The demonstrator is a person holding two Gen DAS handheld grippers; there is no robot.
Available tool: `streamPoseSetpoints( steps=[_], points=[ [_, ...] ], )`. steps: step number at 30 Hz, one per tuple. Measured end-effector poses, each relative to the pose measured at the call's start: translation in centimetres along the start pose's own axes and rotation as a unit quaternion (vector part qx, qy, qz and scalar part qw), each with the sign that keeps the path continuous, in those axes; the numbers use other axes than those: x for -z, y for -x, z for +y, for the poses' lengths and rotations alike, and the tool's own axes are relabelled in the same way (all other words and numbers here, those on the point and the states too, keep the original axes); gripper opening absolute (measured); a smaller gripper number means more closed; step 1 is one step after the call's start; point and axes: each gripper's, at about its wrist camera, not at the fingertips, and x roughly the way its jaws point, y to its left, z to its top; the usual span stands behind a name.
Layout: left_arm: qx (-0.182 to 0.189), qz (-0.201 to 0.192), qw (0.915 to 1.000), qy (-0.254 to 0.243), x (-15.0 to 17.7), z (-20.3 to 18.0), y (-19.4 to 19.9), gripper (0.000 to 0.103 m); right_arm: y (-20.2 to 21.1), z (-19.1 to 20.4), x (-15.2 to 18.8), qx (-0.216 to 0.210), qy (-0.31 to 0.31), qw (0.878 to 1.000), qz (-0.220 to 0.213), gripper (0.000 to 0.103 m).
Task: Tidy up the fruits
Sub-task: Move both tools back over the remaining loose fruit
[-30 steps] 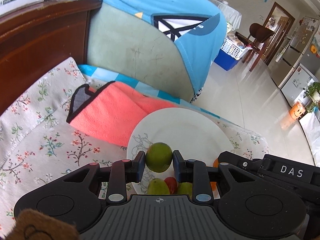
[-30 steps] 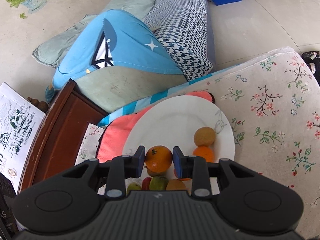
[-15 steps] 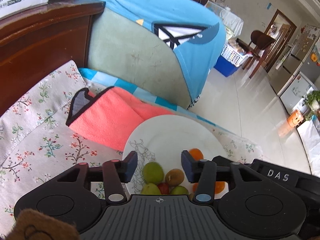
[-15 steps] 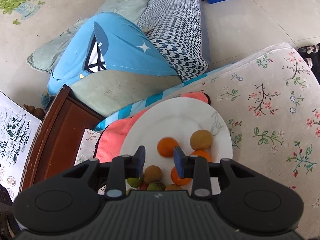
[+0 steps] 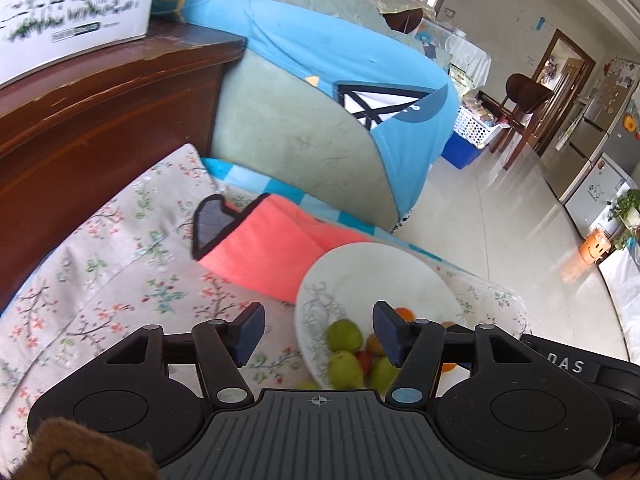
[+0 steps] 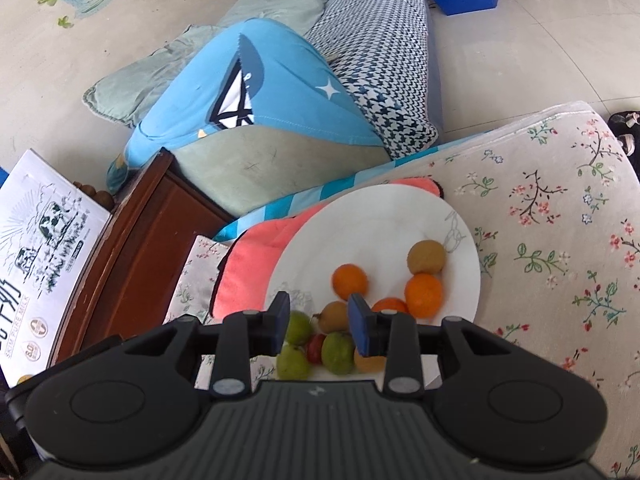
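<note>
Several pieces of fruit lie on one round white ceramic plate [image 6: 384, 220] with a faint grey line drawing at its rim. Contents, right wrist view: three orange mandarins [image 6: 349, 281], grouped near the plate's middle and right side; one brown round kiwi [image 6: 426, 256] at the right rim, apart from a second brown kiwi [image 6: 335, 315] nearer the camera; three green pears or limes [image 6: 338, 352], type unclear, clustered at the near edge around one small red fruit [image 6: 315, 349].

Plate rests partly on a folded coral-pink towel with dark trim [image 5: 276, 248], itself laid on a cream floral-print cloth [image 6: 560, 208] over a blue-striped sheet [image 6: 320, 196].

Left claw [image 5: 319, 334]: jaws spread wide, holding nothing, above the plate's near left edge. Right claw [image 6: 319, 322]: jaws parted, holding nothing, over the green cluster.

Surroundings: dark red-brown wooden headboard [image 5: 100, 120]; white printed milk carton box [image 6: 44, 264]; large blue and grey-green cushion [image 5: 320, 120]; pale tiled floor [image 5: 500, 220].
</note>
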Motion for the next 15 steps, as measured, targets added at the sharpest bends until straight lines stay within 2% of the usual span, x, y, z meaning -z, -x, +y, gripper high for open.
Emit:
streamPoseSetpoints(
  steps=[5, 15],
  points=[
    [-0.005, 0.005, 1.0000, 0.002, 0.7, 1.3, 1.1, 0.059, 0.0, 1.0, 1.3, -0.002, 0.021, 1.000, 0.017, 0.034],
    [-0.021, 0.012, 0.9997, -0.008, 2.5, 3.6, 3.0, 0.060, 0.5, 2.0, 3.9, -0.015, 0.024, 0.999, 0.042, 0.034]
  ],
)
